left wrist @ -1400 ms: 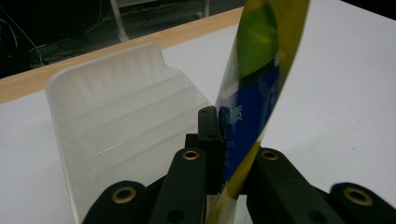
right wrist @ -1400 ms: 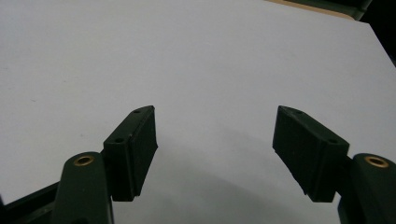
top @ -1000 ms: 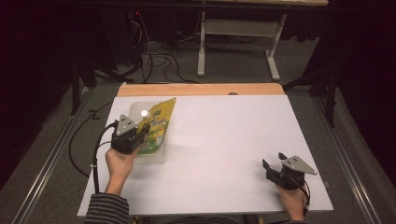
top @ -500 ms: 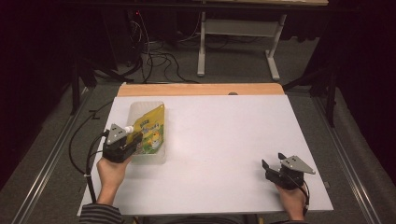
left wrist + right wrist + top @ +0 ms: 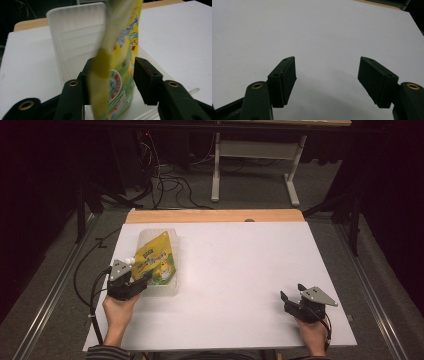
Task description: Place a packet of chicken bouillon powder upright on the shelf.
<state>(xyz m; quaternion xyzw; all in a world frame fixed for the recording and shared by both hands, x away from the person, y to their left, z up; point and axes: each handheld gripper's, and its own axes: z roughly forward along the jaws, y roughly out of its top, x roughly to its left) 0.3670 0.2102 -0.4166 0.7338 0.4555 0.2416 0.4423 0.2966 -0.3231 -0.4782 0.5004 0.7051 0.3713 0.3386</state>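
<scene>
Pouch [image 5: 157,262] first: yellow and green, printed all over, lying in the clear plastic tray [image 5: 170,240] at the table's left side, its top corner pointing toward the far wooden edge. Left gripper [image 5: 134,282] sits right at the tray's near end, down by the pouch's bottom. Seen along that gripper, the pouch stands between the 2 black jaws; the jaw on the view's left touches it, the other jaw stands just off its printed face, so the grip looks loose, not clamped. Pale tray wall rises behind the pouch there. Over on the near right corner of the white table [image 5: 240,270], well apart from all that, the right gripper [image 5: 292,299] rests low in the person's hand, jaws spread wide with bare tabletop between them.
</scene>
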